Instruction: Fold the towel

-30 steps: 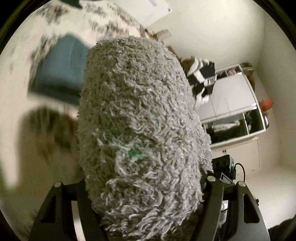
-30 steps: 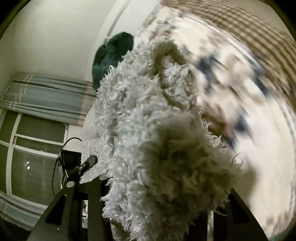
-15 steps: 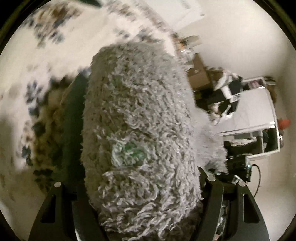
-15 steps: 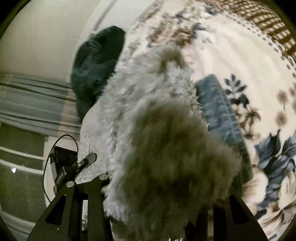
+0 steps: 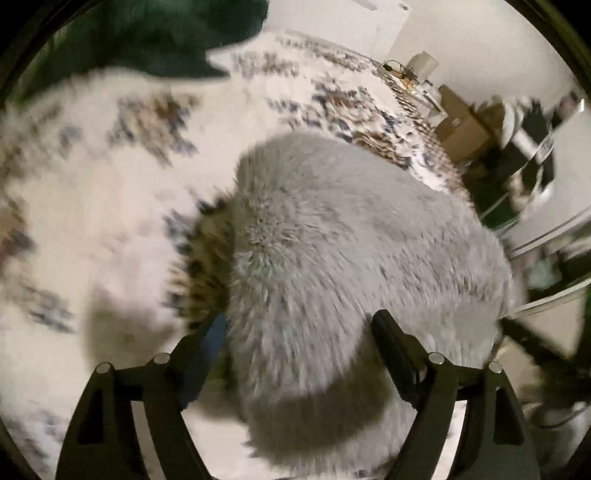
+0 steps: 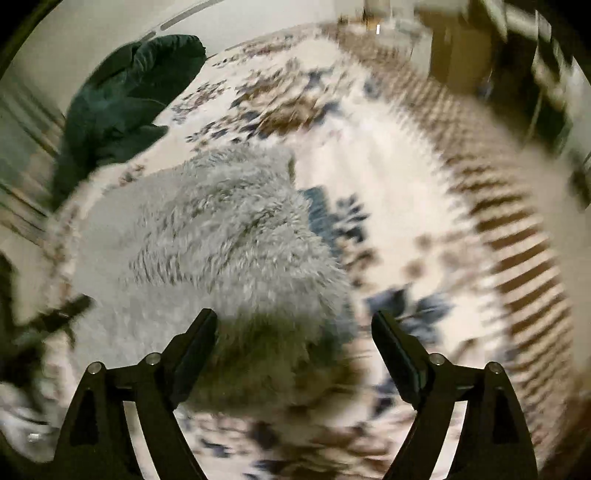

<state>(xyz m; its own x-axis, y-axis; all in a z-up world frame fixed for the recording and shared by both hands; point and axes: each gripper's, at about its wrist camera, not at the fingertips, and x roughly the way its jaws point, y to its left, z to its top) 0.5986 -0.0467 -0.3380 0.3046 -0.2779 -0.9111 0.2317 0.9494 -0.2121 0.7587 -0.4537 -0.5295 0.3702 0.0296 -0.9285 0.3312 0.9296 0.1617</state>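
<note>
A: Where is the towel point(image 5: 351, 266)?

B: It lies in a fluffy grey heap on the bed's floral cover point(image 5: 110, 221). In the right wrist view the same towel point(image 6: 229, 243) spreads out to the left over that cover point(image 6: 399, 206), with a strip of blue point(image 6: 317, 206) showing at its right edge.

A: And the left tool point(image 5: 295, 328)?

B: Its fingers stand wide apart. The towel bulges between them and laps against the right finger point(image 5: 395, 347), but nothing is pinched. Both views are smeared by blur, so fine contact is hard to judge.

A: The right tool point(image 6: 293, 326)?

B: Also spread wide, holding nothing. The near end of the towel sits low between its fingers, in shadow.

A: Anything else on the bed?

B: A dark green bundle of cloth point(image 6: 122, 99) at the far left corner, well apart from the towel. It also shows at the top of the left view point(image 5: 147, 33).
</note>
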